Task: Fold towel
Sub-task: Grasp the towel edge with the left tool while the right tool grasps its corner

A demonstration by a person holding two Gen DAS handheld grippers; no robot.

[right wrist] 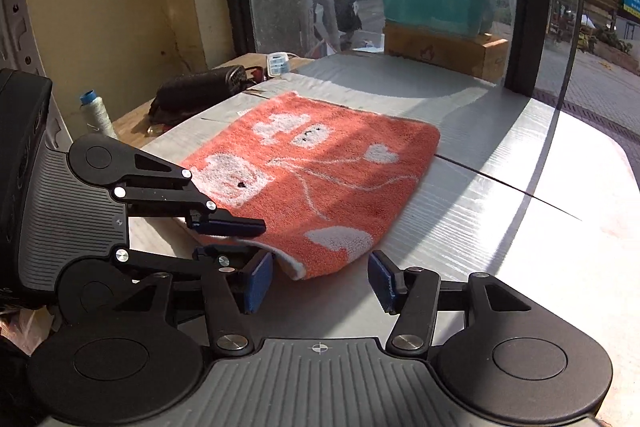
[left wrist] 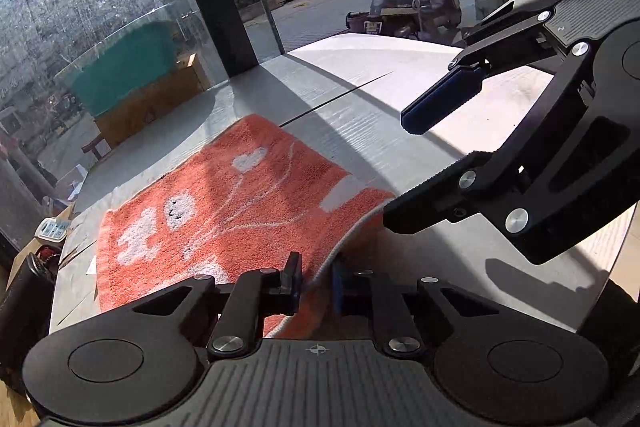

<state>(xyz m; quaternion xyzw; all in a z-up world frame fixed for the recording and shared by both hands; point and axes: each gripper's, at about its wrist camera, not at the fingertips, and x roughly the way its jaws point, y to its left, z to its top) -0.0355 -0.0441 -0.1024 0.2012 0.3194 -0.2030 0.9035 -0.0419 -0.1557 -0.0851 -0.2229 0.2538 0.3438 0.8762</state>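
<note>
Towel half-folded on the worktop, my left claw pinching its near edge

The grey worktop (right wrist: 500,211) carries the orange towel (right wrist: 320,179), lying near the front edge with its folded edge toward the window side and its long axis, as far as I can judge, running across the worktop from the near right corner toward the far left. It is soft terry, light and limp, so I expect it to sag and drag unless taken at a corner or hem; the lifted near corner is the place to hold. My left claw (left wrist: 316,285) is narrow, pads closed on that hem. My right claw (right wrist: 320,277) stands wide, the corner lying just before its pads, which grip nothing.
</note>
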